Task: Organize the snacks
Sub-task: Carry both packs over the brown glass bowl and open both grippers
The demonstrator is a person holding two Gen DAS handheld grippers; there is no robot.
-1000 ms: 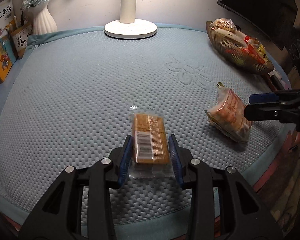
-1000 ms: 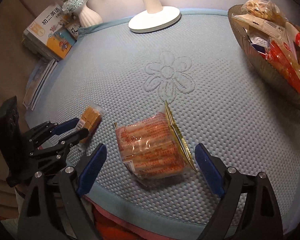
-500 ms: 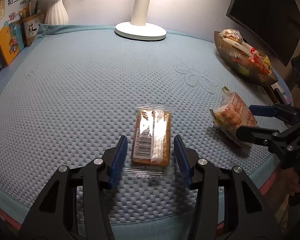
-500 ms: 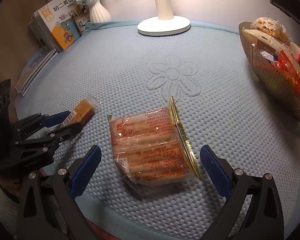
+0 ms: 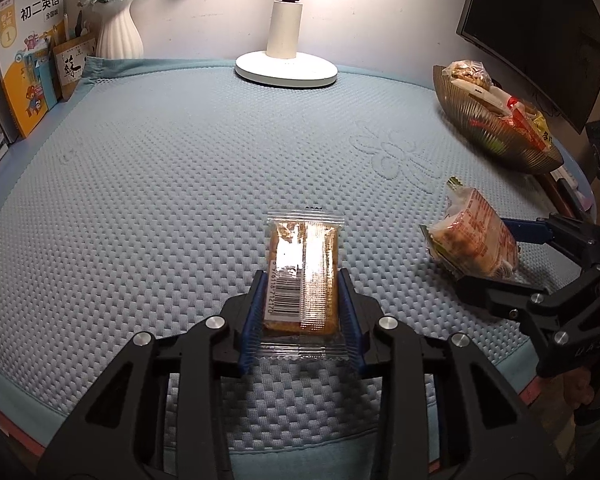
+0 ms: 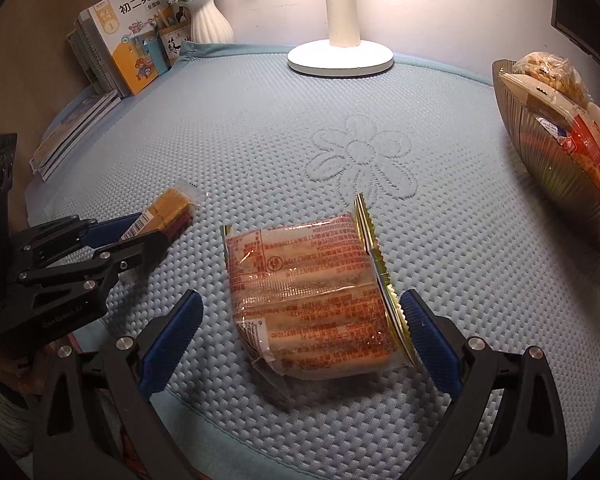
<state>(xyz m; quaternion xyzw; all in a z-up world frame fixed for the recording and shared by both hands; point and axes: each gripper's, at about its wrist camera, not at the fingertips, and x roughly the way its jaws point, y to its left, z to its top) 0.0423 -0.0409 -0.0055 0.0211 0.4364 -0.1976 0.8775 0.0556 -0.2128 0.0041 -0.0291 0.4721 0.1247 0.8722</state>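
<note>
Left tool [image 5: 300, 304] tight on cracker packet [image 5: 302, 276]

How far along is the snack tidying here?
Partly done: the ribbed bowl at the right already holds several packets. Two snacks are left on the blue mat. The left gripper has its pads against the sides of the clear-wrapped biscuit bar, which looks gripped. The right gripper is open around the red-printed pack, not yet closed. Both have yet to reach the bowl.

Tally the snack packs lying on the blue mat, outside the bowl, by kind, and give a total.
Clear-wrapped brown biscuit bar: 1
Red-printed sausage pack: 1
Total: 2
</note>
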